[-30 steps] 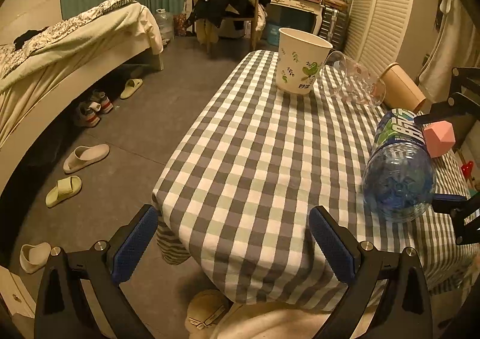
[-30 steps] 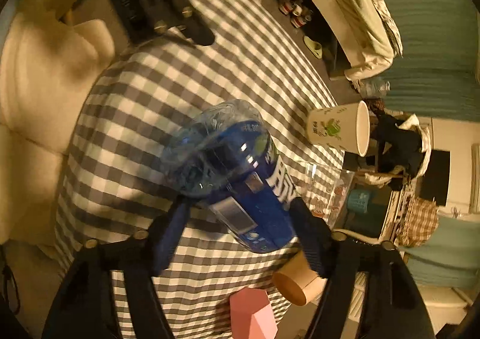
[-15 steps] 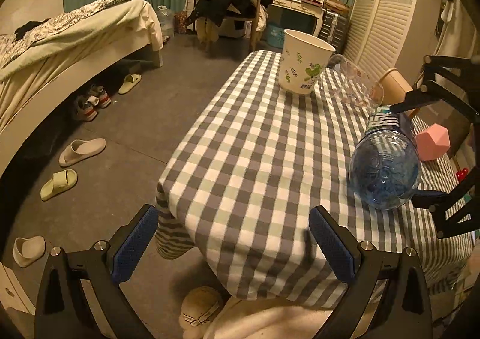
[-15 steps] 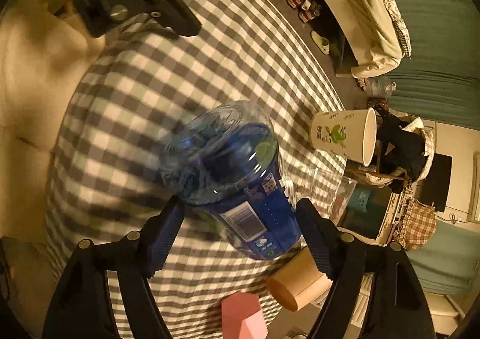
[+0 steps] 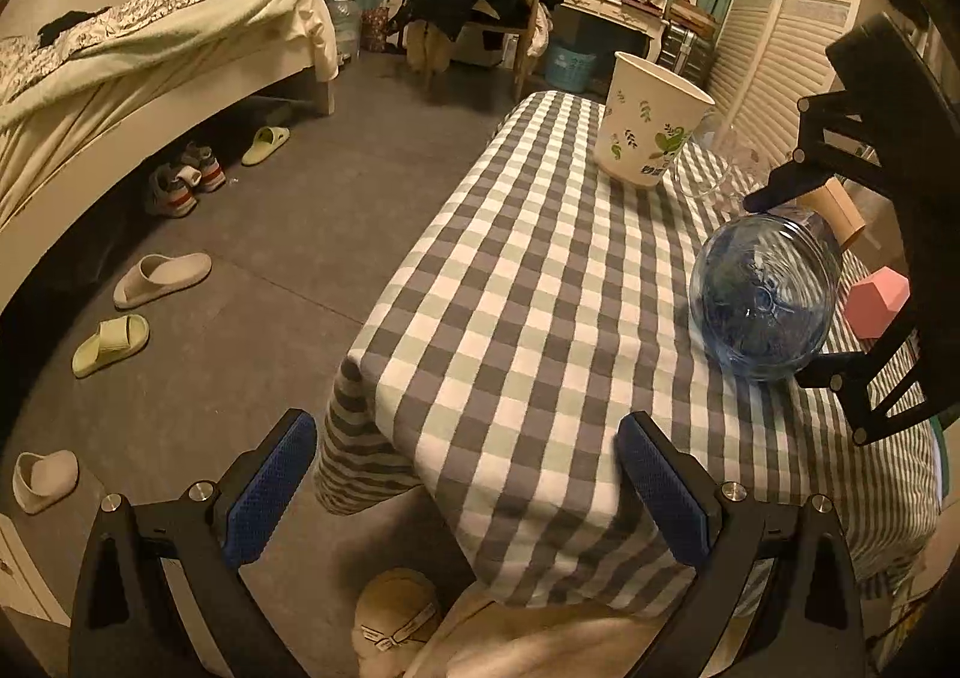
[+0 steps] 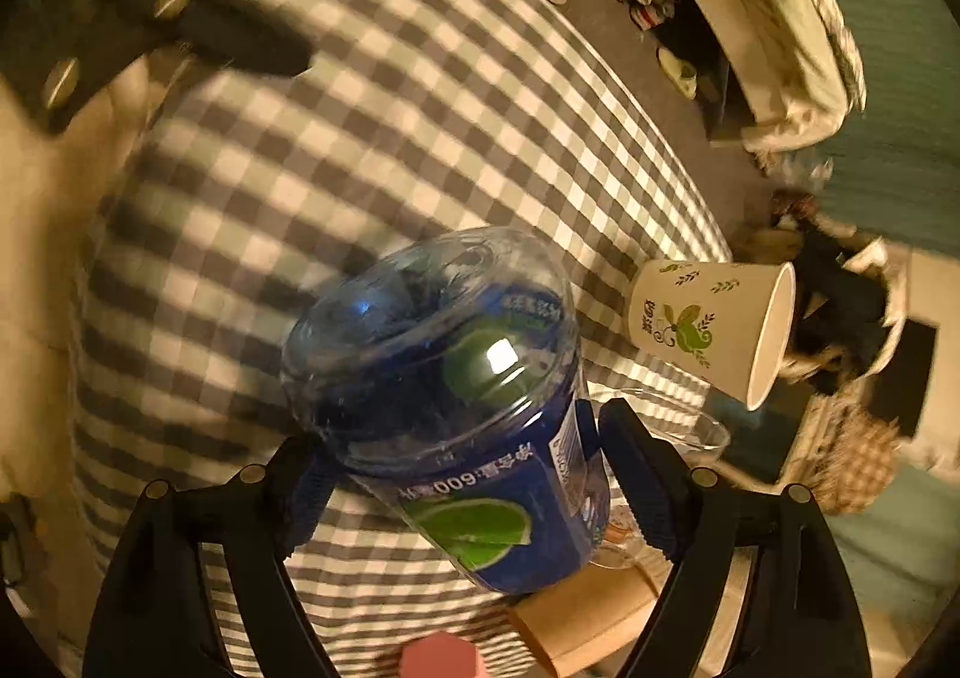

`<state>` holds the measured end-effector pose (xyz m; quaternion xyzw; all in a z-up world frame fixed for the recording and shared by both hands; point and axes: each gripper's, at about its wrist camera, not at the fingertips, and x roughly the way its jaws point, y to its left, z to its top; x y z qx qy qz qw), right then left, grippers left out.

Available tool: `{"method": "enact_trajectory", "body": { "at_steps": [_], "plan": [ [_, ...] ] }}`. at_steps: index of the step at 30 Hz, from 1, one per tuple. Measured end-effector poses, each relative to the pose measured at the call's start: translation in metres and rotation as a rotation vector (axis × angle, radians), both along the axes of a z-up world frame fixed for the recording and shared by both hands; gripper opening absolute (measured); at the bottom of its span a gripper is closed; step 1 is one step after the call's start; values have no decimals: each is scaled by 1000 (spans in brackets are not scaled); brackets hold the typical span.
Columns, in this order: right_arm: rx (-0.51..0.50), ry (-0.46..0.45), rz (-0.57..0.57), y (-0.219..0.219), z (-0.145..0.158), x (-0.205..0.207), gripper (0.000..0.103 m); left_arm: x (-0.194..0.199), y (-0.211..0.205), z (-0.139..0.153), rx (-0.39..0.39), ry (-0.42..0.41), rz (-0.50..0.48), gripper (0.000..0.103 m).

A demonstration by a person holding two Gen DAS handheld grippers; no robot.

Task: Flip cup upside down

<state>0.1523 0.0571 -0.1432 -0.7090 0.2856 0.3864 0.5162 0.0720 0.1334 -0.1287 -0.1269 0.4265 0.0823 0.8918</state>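
A clear blue plastic cup (image 6: 456,396) with a blue and green label is tipped on its side over the checked tablecloth (image 5: 540,288). My right gripper (image 6: 471,483) is shut on its labelled wall, one finger on each side. In the left wrist view the blue cup (image 5: 762,294) shows its round base, and the right gripper (image 5: 792,282) reaches in from the right. I cannot tell whether the cup touches the cloth. My left gripper (image 5: 468,492) is open and holds nothing, off the table's near corner.
An upright white paper cup with a leaf print (image 5: 651,132) stands at the table's far end beside a clear glass mug (image 5: 720,162). A brown paper cup (image 5: 840,210) and a pink block (image 5: 876,300) lie behind the blue cup. A bed and slippers are to the left.
My right gripper has turned with the blue cup, so its base now faces the left wrist camera more squarely. The left gripper has drifted left, still open.
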Motion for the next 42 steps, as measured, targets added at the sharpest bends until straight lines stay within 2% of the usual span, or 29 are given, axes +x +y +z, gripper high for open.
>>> {"method": "enact_trajectory", "body": {
  "at_steps": [3,6,9,12,16,18,20,24,27,35,42],
  "plan": [
    [18,61,-56,2,6,7,79,0,3,1,-3,-1,4,103],
    [83,143,-163,-3,19,15,77,-1,5,3,-9,-7,5,103],
    [201,220,-300,-16,35,26,72,-2,3,4,-13,-12,2,103],
    [416,256,-426,-44,56,35,70,-5,0,6,-12,-19,-7,103],
    [638,236,-564,-87,66,37,68,-7,-10,11,1,-27,-29,103],
    [771,180,-666,-106,68,31,67,-8,-16,13,7,-32,-42,103],
    [967,94,-821,-132,69,21,67,-8,-22,13,13,-30,-54,103],
    [1277,23,-1048,-173,53,-4,67,-8,-37,14,23,-26,-89,103],
    [1410,-5,-1122,-189,41,-21,67,-10,-50,17,35,-35,-117,103],
    [1430,-56,-1115,-190,38,-29,66,-12,-72,34,39,-101,-153,103],
    [1410,-83,-1118,-194,55,-43,66,-10,-77,59,71,-155,-157,103]
  ]
}}
